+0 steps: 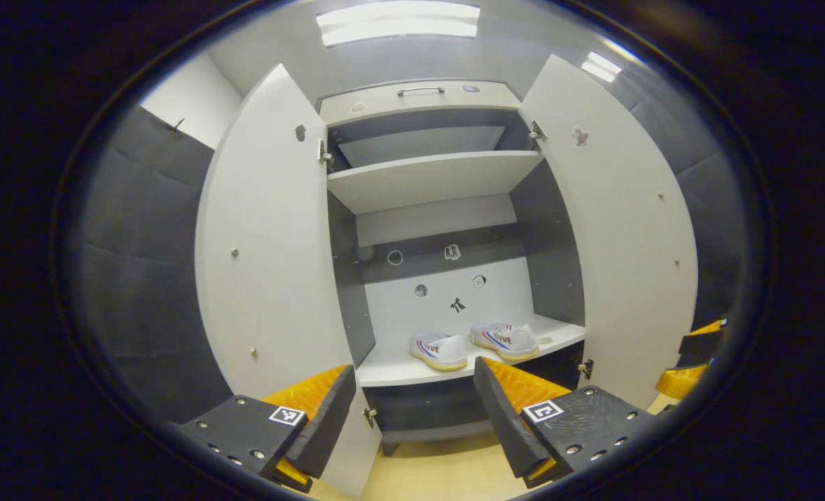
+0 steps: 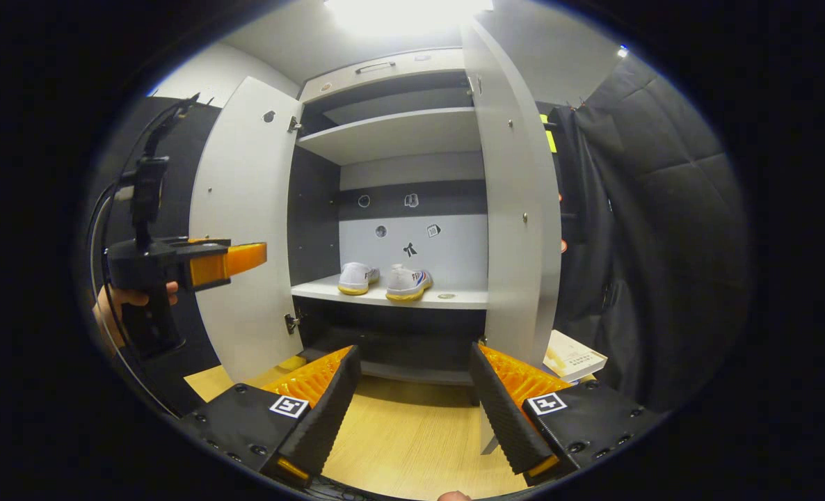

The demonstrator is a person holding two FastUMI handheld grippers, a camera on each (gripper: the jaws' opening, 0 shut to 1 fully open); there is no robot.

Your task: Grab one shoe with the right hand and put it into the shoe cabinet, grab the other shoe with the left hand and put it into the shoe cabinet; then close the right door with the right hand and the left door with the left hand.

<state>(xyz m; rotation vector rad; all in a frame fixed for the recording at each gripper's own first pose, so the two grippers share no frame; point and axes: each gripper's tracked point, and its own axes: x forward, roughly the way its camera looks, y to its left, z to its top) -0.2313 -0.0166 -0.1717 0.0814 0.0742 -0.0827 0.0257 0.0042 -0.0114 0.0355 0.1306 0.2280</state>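
Both shoes (image 1: 439, 350) (image 1: 506, 339) sit side by side on the cabinet shelf (image 1: 391, 367), centre frame, with both doors open. The left gripper (image 1: 412, 410) and right gripper (image 2: 412, 403) hold nothing, fingers spread wide. The right door (image 2: 517, 209), likely light and stiff, should swing from a push near its free edge. The shoes' side lettering is too small to read.

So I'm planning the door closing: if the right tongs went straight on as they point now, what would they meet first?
Probably the cabinet's dark lower front, below the shelf with the two shoes. The right tongs are open over bare floor, and the right door stands just to one side; depth is unclear.
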